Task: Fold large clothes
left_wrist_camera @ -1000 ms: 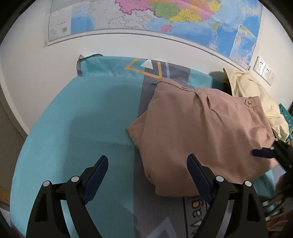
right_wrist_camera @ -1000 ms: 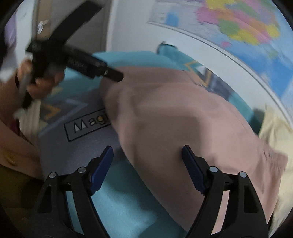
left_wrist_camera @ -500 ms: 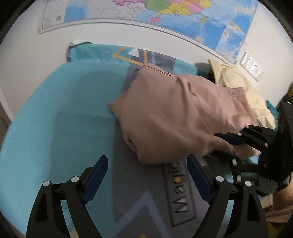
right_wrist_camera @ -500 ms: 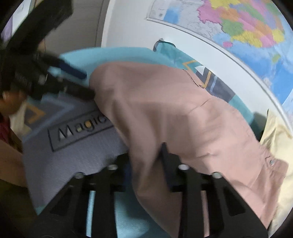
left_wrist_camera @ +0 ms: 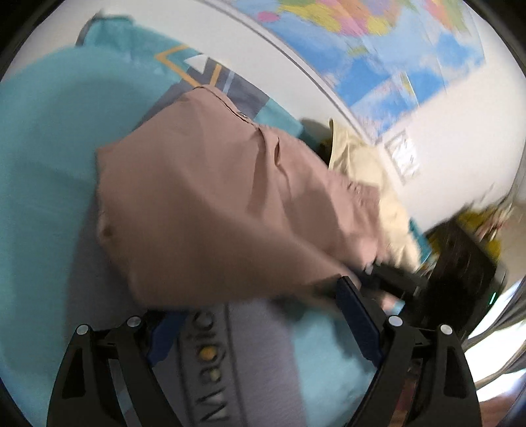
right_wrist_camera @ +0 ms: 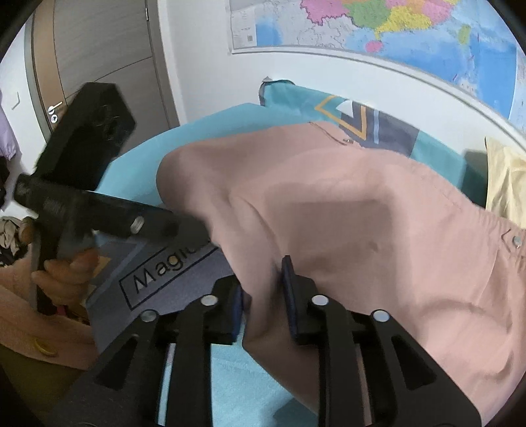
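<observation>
Right claw [right_wrist_camera: 263, 292] pinched on near edge of pink trousers [left_wrist_camera: 210, 210] over teal bedspread [left_wrist_camera: 39, 157]; left claw [left_wrist_camera: 259, 315] spread wide, gripping nothing.

On your far left the teal bed cover [left_wrist_camera: 49, 157] lies bare, giving room to pass. The folded pink trousers [left_wrist_camera: 213, 210] fill the middle. On the far right a cream garment [left_wrist_camera: 361, 157] crowds the trousers' edge, and the wall with its map [right_wrist_camera: 394, 29] closes the far side.
</observation>
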Motion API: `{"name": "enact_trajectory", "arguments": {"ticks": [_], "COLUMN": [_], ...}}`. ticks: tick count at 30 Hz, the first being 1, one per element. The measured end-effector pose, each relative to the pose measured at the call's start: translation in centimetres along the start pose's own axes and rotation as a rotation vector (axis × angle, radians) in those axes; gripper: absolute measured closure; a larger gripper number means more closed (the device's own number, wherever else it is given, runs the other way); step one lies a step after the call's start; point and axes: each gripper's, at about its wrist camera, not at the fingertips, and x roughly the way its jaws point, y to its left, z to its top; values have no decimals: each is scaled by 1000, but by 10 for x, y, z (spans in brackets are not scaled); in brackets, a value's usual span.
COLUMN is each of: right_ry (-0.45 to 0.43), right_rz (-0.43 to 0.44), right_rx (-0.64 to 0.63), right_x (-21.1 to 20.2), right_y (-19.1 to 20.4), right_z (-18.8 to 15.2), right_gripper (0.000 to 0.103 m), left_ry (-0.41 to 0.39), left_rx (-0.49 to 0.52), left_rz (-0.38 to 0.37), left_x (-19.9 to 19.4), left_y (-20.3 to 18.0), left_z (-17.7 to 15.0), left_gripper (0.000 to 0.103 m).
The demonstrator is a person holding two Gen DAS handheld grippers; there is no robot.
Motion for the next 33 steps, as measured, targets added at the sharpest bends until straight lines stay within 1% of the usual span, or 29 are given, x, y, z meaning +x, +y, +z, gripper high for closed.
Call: {"name": "enact_trajectory", "arguments": {"ticks": [1, 3, 6, 7, 9, 10, 11, 12, 14, 15, 16, 17, 18, 19, 20, 21, 22, 23, 24, 25, 27, 30, 33], "right_ry": [-2, -11, -42, -51, -71, -90, -98, -106, -138, -149, -155, -165, -172, -179, -179, -180, -187, -198, -215, -222, -226, -230, -253], "right_rz": [1, 24, 77, 89, 139, 164, 181, 199, 192, 192, 197, 218, 228, 216, 201, 182, 162, 148, 140, 125, 95, 42, 19], "right_rx": [8, 32, 91, 115, 187, 248, 283, 325, 435, 491, 550, 632, 676, 747, 784, 837, 869, 897, 936, 958, 962, 942, 935], "right_x": [-2, -9, -30, -36, -53, -66, -73, -81, -103, -112, -119, -127, -130, -136, -138, -141, -142, -144, -144, -143, -136, -126, -117], "right_y": [-1, -3, -14, -18, -31, -42, -49, -56, -75, -85, -94, -105, -111, -120, -125, -132, -135, -139, -144, -149, -153, -154, -158], "right_z": [-2, -6, -17, -21, -32, -43, -49, -58, -84, -97, -110, -127, -137, -154, -163, -175, -182, -187, -192, -194, -191, -178, -168], "right_gripper": [73, 71, 67, 63, 61, 58, 53, 51, 47, 45, 40, 38, 38, 36, 33, 33, 32, 28, 25, 24, 25, 24, 17], "left_ry": [-17, -32, -37, -33, -24, -20, -14, -7, 5, 7, 12, 17, 25, 25, 23, 23, 24, 29, 36, 44, 50, 53, 57], "left_rx": [-26, -35, -33, -28, -9, -1, 10, 30, 71, 74, 73, 71, 65, 60, 54, 58, 65, 78, 89, 89, 76, 71, 71], "left_rz": [-22, -57, -53, -52, -27, -20, -16, 0, 41, 49, 57, 63, 75, 89, 109, 128, 150, 175, 203, 206, 201, 205, 203], "left_x": [0, 0, 6, 10, 18, 23, 28, 35, 48, 51, 54, 56, 57, 58, 58, 58, 59, 59, 60, 60, 59, 58, 58], "left_y": [1, 0, -6, -8, -15, -18, -21, -25, -34, -35, -35, -36, -36, -35, -35, -34, -35, -35, -36, -35, -32, -32, -32], "left_z": [2, 5, 7, 9, 13, 16, 19, 22, 29, 31, 34, 37, 40, 42, 43, 44, 45, 46, 47, 47, 48, 48, 48], "left_gripper": [17, 13, 13, 13, 13, 13, 13, 13, 13, 13, 13, 14, 18, 20, 27, 35, 40, 47, 57, 60, 61, 61, 60]}}
